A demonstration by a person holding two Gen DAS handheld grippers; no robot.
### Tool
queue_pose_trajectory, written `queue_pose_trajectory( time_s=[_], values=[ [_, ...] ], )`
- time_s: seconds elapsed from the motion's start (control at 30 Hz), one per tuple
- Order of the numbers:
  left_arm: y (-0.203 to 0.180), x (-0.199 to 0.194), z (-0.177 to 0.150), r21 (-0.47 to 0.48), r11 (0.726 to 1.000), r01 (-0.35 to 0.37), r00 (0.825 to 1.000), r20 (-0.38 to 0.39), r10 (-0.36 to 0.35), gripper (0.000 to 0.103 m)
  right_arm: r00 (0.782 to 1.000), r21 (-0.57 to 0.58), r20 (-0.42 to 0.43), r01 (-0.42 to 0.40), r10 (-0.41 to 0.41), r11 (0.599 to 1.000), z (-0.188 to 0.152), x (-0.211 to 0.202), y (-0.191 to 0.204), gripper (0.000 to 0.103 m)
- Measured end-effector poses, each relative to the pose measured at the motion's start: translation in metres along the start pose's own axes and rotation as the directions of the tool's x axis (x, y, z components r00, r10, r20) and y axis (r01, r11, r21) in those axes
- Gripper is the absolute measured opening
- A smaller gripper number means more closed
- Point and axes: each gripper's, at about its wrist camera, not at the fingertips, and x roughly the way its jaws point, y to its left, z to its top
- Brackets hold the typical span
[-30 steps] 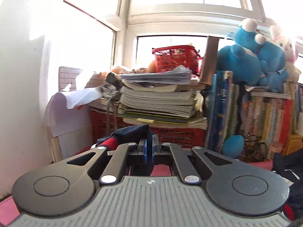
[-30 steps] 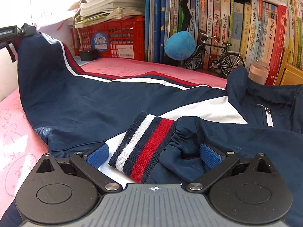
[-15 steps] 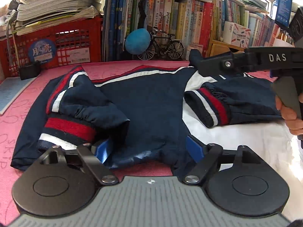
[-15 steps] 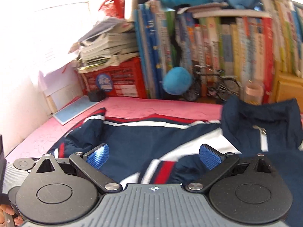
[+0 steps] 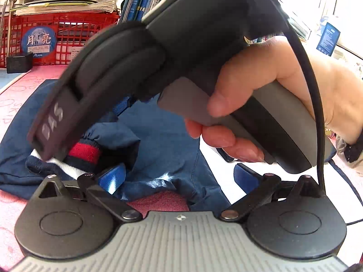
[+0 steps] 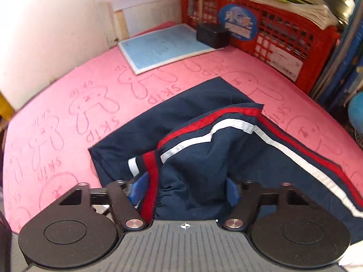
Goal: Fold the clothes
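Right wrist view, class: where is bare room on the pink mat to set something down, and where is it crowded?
Free: the pink mat between the white wall, the blue sheet and the jacket. A narrower strip runs between jacket and red crate. Crowded: the back, with crate, black box and books.

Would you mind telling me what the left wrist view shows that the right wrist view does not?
Only the left wrist view shows the hand holding the right gripper's handle, and the open left gripper above the jacket's hem. Only the right wrist view shows the light blue board lying on the pink mat, and the right gripper, whose jaws have just been closing, around the striped cuff. Both show the navy jacket, the mat and the red crate.
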Motion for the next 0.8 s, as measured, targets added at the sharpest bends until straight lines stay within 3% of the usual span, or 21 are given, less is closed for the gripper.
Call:
queue_pose_trajectory(
  time_s=[0.07,0.2,0.27,0.3,0.33,0.4,0.43,0.5,0.53,0.6,0.67,0.73,0.8],
  values=[
    [0.005,-0.006,-0.001,-0.026,0.999,0.046,0.999,0.023,-0.046,0.101,0.997,0.122,0.078,0.008,-0.018,0.992,-0.001,-0.019,-0.019,0.028],
    [0.008,-0.025,-0.006,-0.015,0.982,0.189,0.975,0.120,-0.186,0.101,0.966,0.336,0.257,-0.075,-0.014,0.939,-0.023,-0.078,-0.066,0.026],
    [0.005,-0.034,-0.007,0.030,0.972,0.232,0.957,0.173,-0.234,0.102,0.935,0.428,0.354,-0.170,0.009,0.888,-0.051,-0.106,-0.095,0.026],
    [0.002,-0.037,-0.007,0.050,0.971,0.235,0.952,0.189,-0.241,0.102,0.920,0.480,0.391,-0.214,0.011,0.851,-0.068,-0.114,-0.109,0.030],
    [0.001,-0.038,-0.007,0.058,0.970,0.235,0.951,0.193,-0.242,0.103,0.921,0.552,0.389,-0.214,-0.022,0.806,-0.085,-0.116,-0.126,0.034],
    [0.000,-0.037,-0.006,0.058,0.970,0.235,0.952,0.187,-0.242,0.103,0.934,0.698,0.339,-0.170,-0.112,0.696,-0.117,-0.117,-0.161,0.066],
    [0.000,-0.036,-0.005,0.047,0.971,0.233,0.954,0.180,-0.238,0.103,0.946,0.742,0.273,-0.090,-0.177,0.664,-0.130,-0.117,-0.173,0.070],
    [0.008,-0.033,-0.002,-0.004,0.976,0.218,0.960,0.180,-0.214,0.103,0.935,0.735,0.174,0.087,-0.310,0.673,-0.145,-0.118,-0.179,0.073],
    [0.010,-0.032,-0.003,-0.028,0.977,0.213,0.961,0.187,-0.205,0.103,0.910,0.700,0.166,0.162,-0.379,0.695,-0.153,-0.120,-0.176,0.076],
    [0.017,-0.033,0.000,-0.076,0.972,0.223,0.955,0.219,-0.202,0.103,0.827,0.582,0.233,0.303,-0.511,0.755,-0.167,-0.126,-0.156,0.100],
    [0.023,-0.030,0.002,-0.098,0.969,0.228,0.948,0.247,-0.198,0.103,0.778,0.397,0.362,0.369,-0.513,0.840,-0.178,-0.127,-0.127,0.103],
    [0.025,-0.029,0.003,-0.104,0.969,0.223,0.946,0.261,-0.190,0.103,0.740,0.186,0.491,0.426,-0.459,0.886,-0.189,-0.127,-0.096,0.103],
    [0.026,-0.030,0.003,-0.114,0.969,0.220,0.946,0.267,-0.183,0.103,0.749,0.030,0.521,0.463,-0.409,0.886,-0.185,-0.115,-0.074,0.103]
  ],
)
